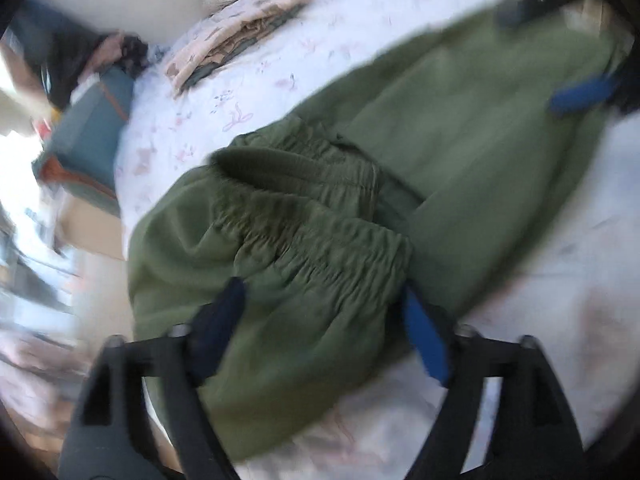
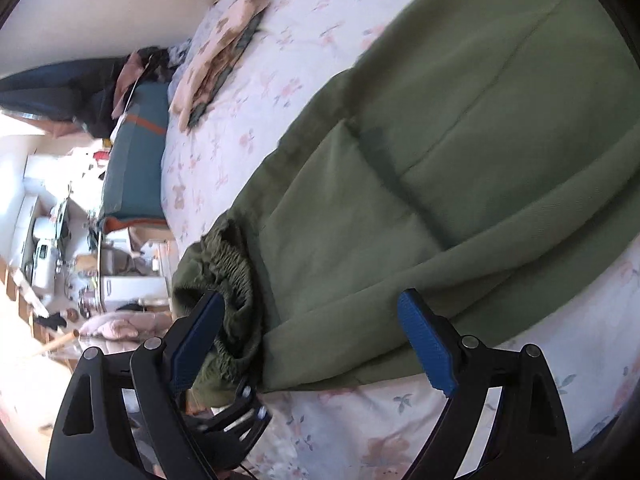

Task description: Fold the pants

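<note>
Olive green pants (image 1: 460, 128) lie on a white floral bedsheet (image 1: 248, 80). Their gathered elastic waistband (image 1: 304, 216) is bunched toward the bed's left edge. My left gripper (image 1: 320, 332) hangs open just above the fabric below the waistband, its pads clear of the cloth. In the right wrist view the pants (image 2: 460, 140) lie with one leg laid over the other, the waistband (image 2: 228, 264) crumpled at the left. My right gripper (image 2: 312, 332) stands open over the near edge of the pants. It also shows at the top right of the left wrist view, where one blue finger (image 1: 580, 94) rests over the leg.
A folded stack of patterned cloth (image 1: 240, 28) (image 2: 216, 60) lies at the far side of the bed. A teal case (image 1: 88, 136) (image 2: 136, 160) stands beside the bed's left edge, with a cluttered floor (image 2: 60, 240) beyond it. The sheet's near part (image 2: 440, 420) is bare.
</note>
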`<act>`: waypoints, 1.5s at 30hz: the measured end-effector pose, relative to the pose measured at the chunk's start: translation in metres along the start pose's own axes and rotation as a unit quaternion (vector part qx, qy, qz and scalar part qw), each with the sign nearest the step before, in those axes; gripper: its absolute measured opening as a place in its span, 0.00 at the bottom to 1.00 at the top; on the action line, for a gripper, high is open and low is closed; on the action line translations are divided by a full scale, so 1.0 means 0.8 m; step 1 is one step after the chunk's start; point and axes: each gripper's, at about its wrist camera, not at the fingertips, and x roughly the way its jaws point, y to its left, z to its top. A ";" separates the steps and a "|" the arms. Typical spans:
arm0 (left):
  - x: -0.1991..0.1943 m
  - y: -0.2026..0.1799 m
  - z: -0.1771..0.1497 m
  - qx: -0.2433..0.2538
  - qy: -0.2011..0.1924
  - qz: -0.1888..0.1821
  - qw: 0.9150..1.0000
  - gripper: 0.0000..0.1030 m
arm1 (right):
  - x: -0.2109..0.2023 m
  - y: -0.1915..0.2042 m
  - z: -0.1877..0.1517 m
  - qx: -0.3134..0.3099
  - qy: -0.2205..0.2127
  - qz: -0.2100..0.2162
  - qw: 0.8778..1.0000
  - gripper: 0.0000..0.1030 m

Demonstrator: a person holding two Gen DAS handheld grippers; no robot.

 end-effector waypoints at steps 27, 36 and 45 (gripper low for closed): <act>0.081 0.162 -0.120 -0.306 0.161 -0.050 0.937 0.92 | 0.178 0.190 0.021 -0.293 0.033 -0.116 0.948 0.11; 0.043 0.150 -0.090 -0.285 0.100 -0.029 0.953 0.91 | 0.100 0.194 -0.012 -0.316 0.012 -0.098 0.944 0.41; 0.030 0.157 -0.075 -0.303 0.070 -0.030 0.950 0.91 | 0.170 0.172 -0.093 -0.335 0.082 -0.172 0.923 0.24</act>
